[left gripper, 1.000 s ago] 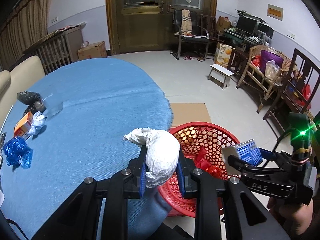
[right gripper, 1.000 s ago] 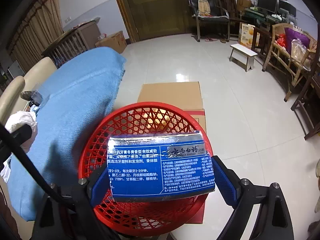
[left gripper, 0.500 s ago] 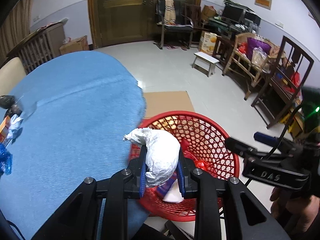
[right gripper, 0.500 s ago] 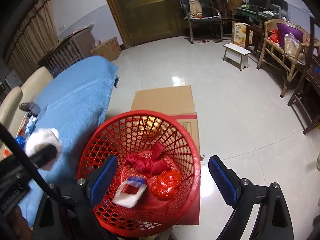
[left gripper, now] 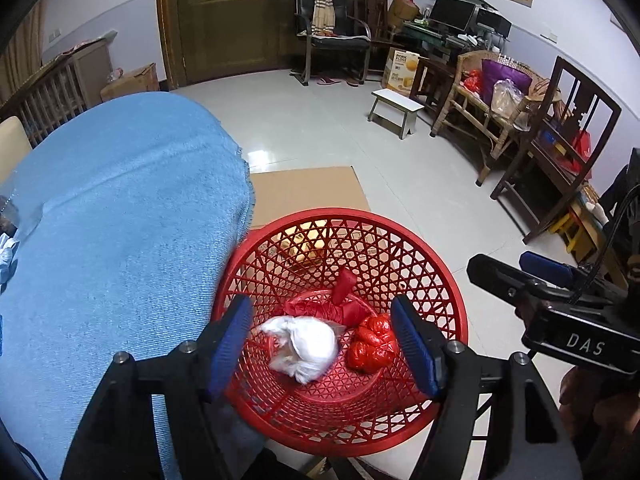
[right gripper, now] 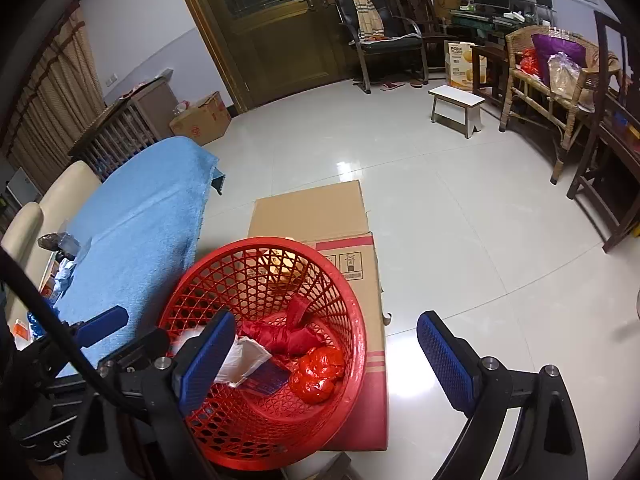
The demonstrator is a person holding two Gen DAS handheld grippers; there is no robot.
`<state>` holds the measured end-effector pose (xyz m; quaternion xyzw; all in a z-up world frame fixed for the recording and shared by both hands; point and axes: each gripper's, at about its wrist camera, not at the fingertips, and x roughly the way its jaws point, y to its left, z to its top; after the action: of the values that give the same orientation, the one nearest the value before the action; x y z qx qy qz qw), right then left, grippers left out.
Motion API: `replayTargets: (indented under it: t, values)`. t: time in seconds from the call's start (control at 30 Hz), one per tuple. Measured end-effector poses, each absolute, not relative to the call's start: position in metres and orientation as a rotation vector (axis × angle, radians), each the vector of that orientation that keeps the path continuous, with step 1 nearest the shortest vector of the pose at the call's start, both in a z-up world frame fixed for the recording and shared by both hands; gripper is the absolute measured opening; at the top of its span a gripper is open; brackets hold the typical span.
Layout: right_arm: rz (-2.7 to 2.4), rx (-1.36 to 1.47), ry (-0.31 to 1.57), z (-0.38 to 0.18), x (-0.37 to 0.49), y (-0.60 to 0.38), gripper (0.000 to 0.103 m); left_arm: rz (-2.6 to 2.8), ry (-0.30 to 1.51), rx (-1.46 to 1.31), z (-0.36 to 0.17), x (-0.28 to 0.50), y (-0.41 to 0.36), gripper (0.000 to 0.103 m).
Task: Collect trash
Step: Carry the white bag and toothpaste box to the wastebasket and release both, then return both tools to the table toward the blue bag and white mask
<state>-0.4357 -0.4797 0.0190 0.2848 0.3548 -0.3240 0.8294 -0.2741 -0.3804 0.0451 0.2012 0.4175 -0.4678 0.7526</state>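
A red mesh basket point(left gripper: 440, 280) stands on the floor beside the blue-covered table point(left gripper: 112, 240). It also shows in the right wrist view point(right gripper: 352, 320). Inside lie a white crumpled bag point(left gripper: 306, 346), a red cloth point(left gripper: 340, 304), a red crumpled bag point(left gripper: 370, 344) and a blue box point(right gripper: 270, 378). My left gripper point(left gripper: 326, 344) is open and empty above the basket. My right gripper point(right gripper: 324, 360) is open and empty over the basket's right rim. More trash point(right gripper: 60, 264) lies at the table's far left.
A flattened cardboard box point(right gripper: 320, 216) lies under the basket. A white stool point(left gripper: 396, 110), wicker bench point(left gripper: 496, 100), dark wooden chair point(left gripper: 560, 152) and office chair point(left gripper: 332, 40) stand around the tiled floor. A cream sofa point(right gripper: 52, 196) is left of the table.
My right gripper opened and the blue box fell into the basket. My left gripper moved right over the basket, opened, and the white bag dropped in.
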Motion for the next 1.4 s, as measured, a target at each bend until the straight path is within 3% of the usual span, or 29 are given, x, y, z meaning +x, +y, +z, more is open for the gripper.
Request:
replayTargets:
  t: [0.63,1.4]
  values:
    - [-0.569,0.520,0.814,0.020,-0.385,-0.434,0.094,-0.801,0.922,0.263,0.058,-0.213,-0.270,0.073]
    - [-0.211,0.229,0.929,0.021,-0.248,-0.276,0.094,-0.349,0.926,-0.038,0.063,-0.092,-0.076,0.074]
